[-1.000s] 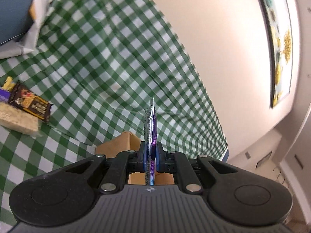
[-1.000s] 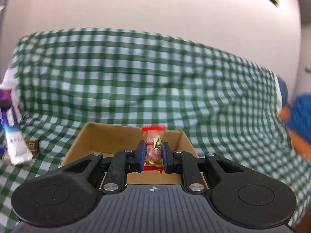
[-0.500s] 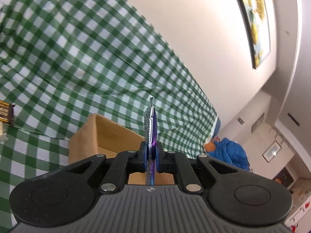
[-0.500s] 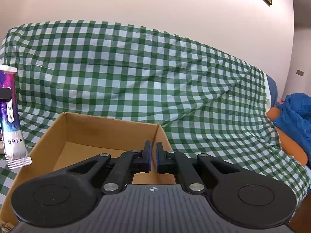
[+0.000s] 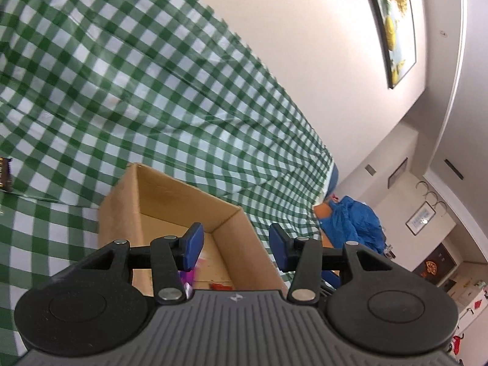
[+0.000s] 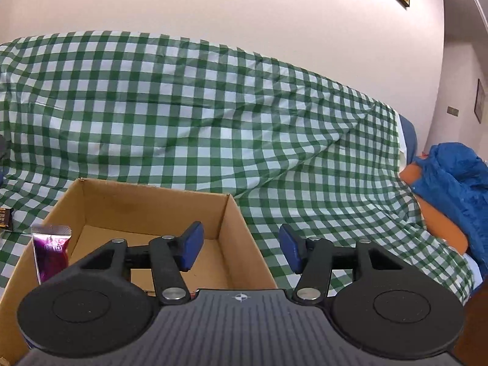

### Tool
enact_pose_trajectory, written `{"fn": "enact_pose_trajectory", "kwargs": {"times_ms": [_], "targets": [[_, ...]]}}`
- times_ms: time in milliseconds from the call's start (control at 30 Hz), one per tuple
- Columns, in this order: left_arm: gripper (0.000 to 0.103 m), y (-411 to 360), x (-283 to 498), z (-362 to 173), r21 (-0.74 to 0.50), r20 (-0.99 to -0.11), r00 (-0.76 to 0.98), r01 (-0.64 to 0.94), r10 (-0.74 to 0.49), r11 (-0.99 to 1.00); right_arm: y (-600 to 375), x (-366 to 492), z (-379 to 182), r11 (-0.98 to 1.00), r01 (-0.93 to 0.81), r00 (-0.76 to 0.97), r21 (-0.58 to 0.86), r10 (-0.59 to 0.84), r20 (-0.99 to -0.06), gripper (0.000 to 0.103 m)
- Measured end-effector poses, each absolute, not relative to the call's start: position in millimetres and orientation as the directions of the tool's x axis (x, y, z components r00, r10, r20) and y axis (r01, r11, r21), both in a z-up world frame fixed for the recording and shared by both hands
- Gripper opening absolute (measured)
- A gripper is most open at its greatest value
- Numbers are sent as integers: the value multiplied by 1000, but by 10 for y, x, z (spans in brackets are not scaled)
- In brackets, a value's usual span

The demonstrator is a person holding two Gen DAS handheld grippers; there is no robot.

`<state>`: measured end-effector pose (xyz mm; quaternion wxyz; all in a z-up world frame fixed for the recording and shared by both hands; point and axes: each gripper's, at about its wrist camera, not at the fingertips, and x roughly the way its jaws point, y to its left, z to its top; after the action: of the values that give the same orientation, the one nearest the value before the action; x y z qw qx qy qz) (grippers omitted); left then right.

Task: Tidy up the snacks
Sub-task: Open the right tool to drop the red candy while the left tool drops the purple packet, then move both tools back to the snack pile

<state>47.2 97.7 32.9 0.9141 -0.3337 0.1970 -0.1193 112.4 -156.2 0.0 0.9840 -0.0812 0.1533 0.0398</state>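
Note:
An open cardboard box [image 5: 170, 192] [image 6: 146, 204] stands on the green checked cloth. My left gripper [image 5: 236, 245] is open and empty above the box's right wall. A purple snack packet [image 5: 187, 277] lies inside the box below it, beside a red wrapper [image 5: 221, 286]. My right gripper [image 6: 239, 247] is open and empty over the box's right side. In the right wrist view the purple packet [image 6: 52, 251] stands upright against the box's left wall. A dark brown snack bar [image 5: 4, 174] [image 6: 4, 216] lies on the cloth left of the box.
The checked cloth [image 6: 213, 106] covers the whole surface up to a pale wall. A blue garment [image 6: 457, 189] over an orange object [image 6: 439, 222] lies at the right edge. A framed picture [image 5: 393, 21] hangs on the wall.
My left gripper opened and dropped the purple packet into the box. My right gripper released the red-wrapped snack about half a second ago and has now opened wide.

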Motion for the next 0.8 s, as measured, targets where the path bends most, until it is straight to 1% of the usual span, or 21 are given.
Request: {"fn": "enact_pose_trajectory", "kwargs": {"times_ms": [67,167,233,300,367,433,467,567,667,700,733,767,800], "targets": [[50,1014,446,343,-643,-292,897,74,-333,762,-1553,1148,-7,984,-98,948,-150,47,-315,57],[47,1079,373,377,-623,-300,903,57,-306,780,-1518,1164,-9,986,-95,946,-138,46,-322,57],[39,1129,313,397,-609,-309,906,45,-289,792,-1470,1164,-2,987,-94,945,-132,47,-323,57],[27,1199,265,428,-593,-328,903,32,-278,805,-1407,1156,3,987,-98,945,-127,52,-322,57],[22,1297,254,507,-554,-359,896,21,-261,832,-1326,1141,4,987,-104,945,-125,59,-321,57],[22,1422,253,641,-484,-384,895,14,-227,875,-1250,1125,10,987,-116,945,-115,74,-319,55],[22,1497,242,723,-433,-388,900,15,-201,901,-1206,1115,10,986,-128,944,-111,87,-318,55],[22,1702,150,816,-308,-372,923,-19,-102,951,-1064,1069,16,978,-171,942,-117,127,-310,50],[22,1988,-42,596,-230,-359,933,-97,9,968,-949,1023,30,970,-200,944,-138,153,-293,48],[21,2091,-69,487,-215,-388,921,-138,45,967,-915,1014,32,967,-210,942,-142,162,-293,47],[16,2199,-26,421,-183,-464,880,-206,100,961,-882,1010,32,965,-219,940,-144,169,-295,46],[12,2337,-44,382,-164,-485,857,-283,172,945,-852,1010,34,963,-225,938,-147,174,-299,44],[12,2470,-79,362,-190,-481,856,-315,192,930,-820,1011,35,962,-231,937,-148,179,-302,44]]}}
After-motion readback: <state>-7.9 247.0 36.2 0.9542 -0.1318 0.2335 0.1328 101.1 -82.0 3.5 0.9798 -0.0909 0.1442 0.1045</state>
